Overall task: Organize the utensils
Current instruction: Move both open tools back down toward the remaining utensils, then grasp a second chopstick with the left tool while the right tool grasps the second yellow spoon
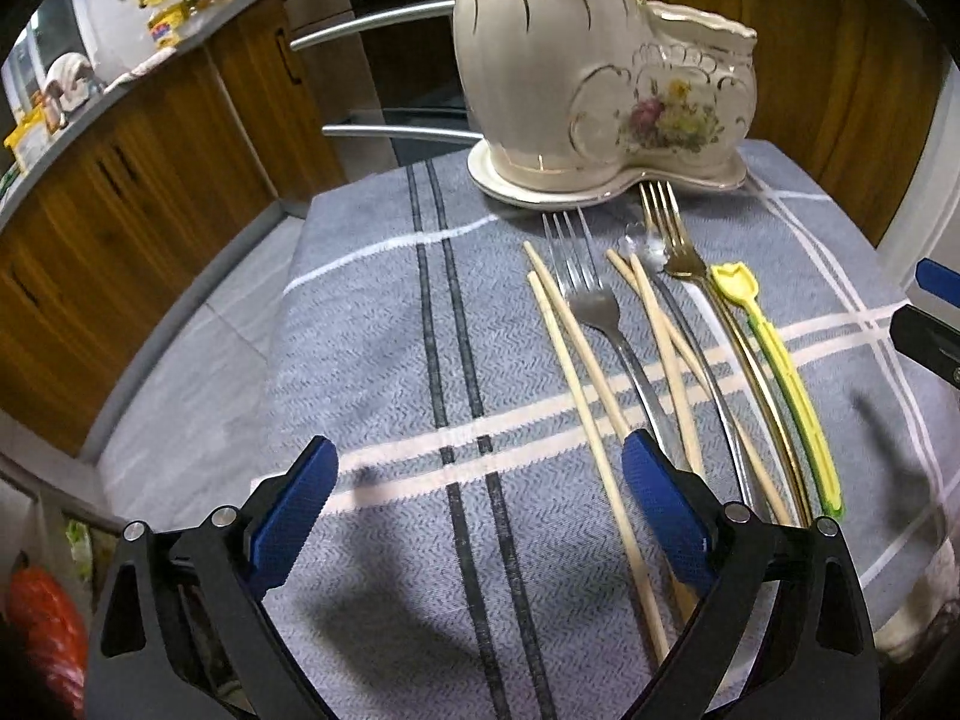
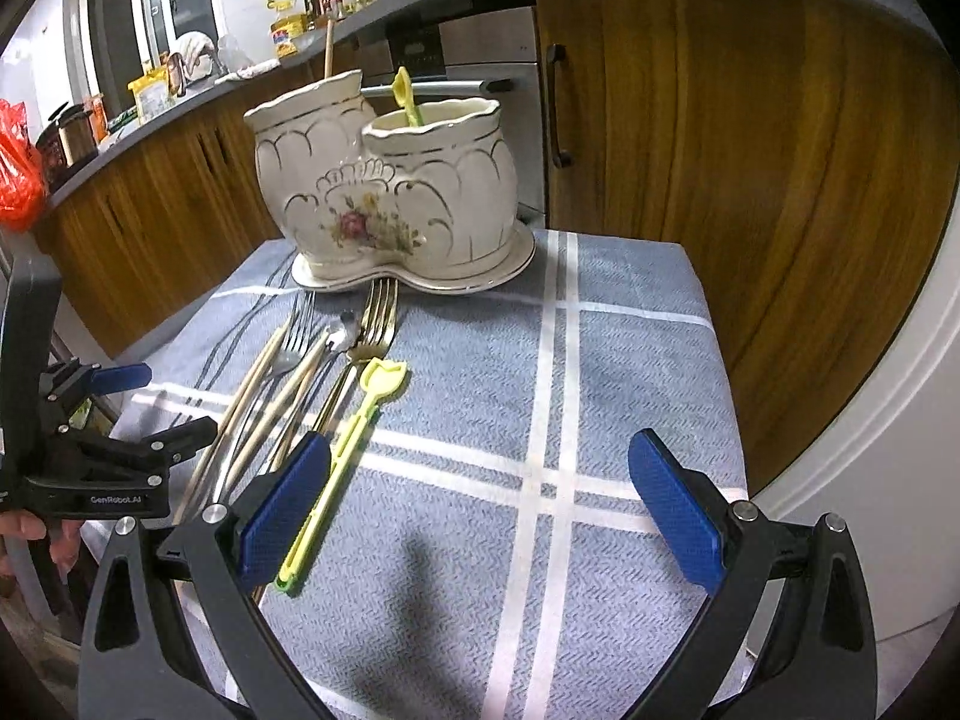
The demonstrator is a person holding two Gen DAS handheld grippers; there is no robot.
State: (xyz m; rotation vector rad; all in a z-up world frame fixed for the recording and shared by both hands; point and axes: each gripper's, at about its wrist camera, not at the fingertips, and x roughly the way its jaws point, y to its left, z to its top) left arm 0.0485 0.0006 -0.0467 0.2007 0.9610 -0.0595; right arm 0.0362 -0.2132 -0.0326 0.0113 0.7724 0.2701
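Observation:
A white floral ceramic holder (image 1: 600,72) with two cups stands at the far edge of the grey checked cloth (image 1: 390,360); it also shows in the right wrist view (image 2: 384,192), with a yellow utensil (image 2: 405,97) in its right cup. In front of it lie wooden chopsticks (image 1: 576,372), a silver fork (image 1: 591,306), a gold fork (image 1: 681,252), a clear spoon (image 1: 645,246) and a yellow plastic utensil (image 1: 774,360), also seen in the right wrist view (image 2: 342,450). My left gripper (image 1: 480,474) is open and empty, left of the utensils. My right gripper (image 2: 480,480) is open and empty, right of them.
Wooden kitchen cabinets (image 2: 720,150) and an oven (image 1: 384,60) stand behind the table. A white appliance (image 2: 888,450) is at the right. A red bag (image 2: 18,174) sits on the counter at the left. The left gripper also shows at the left of the right wrist view (image 2: 96,456).

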